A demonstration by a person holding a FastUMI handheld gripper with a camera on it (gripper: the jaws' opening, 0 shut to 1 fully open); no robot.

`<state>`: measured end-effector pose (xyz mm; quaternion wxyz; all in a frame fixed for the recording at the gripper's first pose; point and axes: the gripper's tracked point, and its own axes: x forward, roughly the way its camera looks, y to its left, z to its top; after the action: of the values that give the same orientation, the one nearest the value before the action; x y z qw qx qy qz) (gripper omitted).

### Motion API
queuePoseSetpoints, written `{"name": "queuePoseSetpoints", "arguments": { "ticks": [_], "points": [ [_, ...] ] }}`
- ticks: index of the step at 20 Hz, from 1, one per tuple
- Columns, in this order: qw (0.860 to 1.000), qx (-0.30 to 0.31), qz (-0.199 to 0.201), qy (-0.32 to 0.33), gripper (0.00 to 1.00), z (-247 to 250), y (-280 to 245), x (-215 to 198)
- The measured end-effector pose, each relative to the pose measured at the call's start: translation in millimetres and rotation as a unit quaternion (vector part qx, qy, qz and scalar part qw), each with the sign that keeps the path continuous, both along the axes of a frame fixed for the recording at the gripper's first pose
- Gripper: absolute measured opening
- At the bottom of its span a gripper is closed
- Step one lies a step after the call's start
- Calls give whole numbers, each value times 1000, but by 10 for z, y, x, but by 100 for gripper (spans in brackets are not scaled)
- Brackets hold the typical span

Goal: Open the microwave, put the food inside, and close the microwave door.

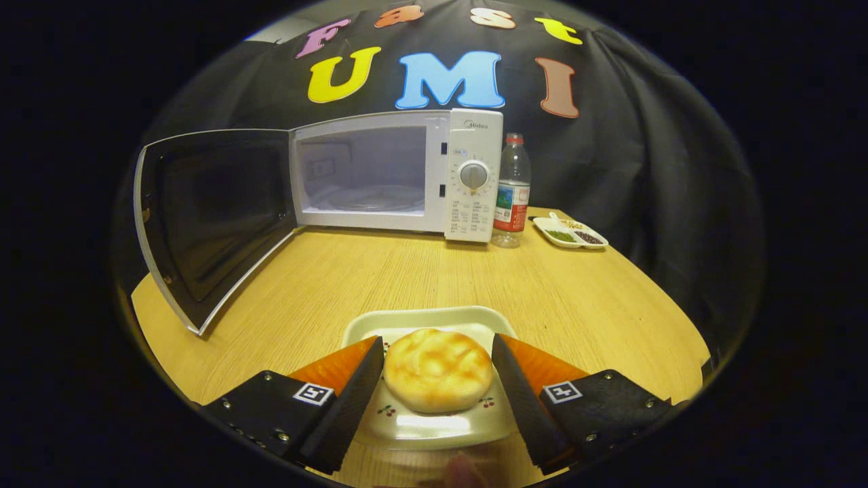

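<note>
A round golden bun (pixel 437 371) lies on a small white plate (pixel 420 318) near the table's front edge. My gripper (pixel 437 339) straddles the bun, one finger touching its left side and the other its right side, so it is shut on the bun. The bun still rests on the plate. Beyond the fingers, at the back of the table, stands the white microwave (pixel 468 176). Its door (pixel 210 217) is swung wide to the left. The cavity (pixel 366 176) holds a glass turntable and nothing else.
A plastic water bottle (pixel 512 193) stands just right of the microwave. Farther right lies a white divided dish (pixel 571 232) of seeds. Bare wooden tabletop (pixel 441 271) stretches between the plate and the microwave. The open door's edge juts toward the table's front left.
</note>
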<state>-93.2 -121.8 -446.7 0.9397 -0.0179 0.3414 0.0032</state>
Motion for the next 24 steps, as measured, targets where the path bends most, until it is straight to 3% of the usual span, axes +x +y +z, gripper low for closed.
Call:
{"name": "queuePoseSetpoints", "arguments": {
  "ticks": [4,9,12,18,24],
  "points": [
    [1000,-2,-5,23,97,17,-18,-36],
    [1000,-1,-26,6,78,42,-108,-32],
    [1000,8,-6,-8,78,108,-43,-45],
    [997,40,6,-68,78,751,70,75],
    [991,22,28,-132,77,1472,262,444]
  ]
}}
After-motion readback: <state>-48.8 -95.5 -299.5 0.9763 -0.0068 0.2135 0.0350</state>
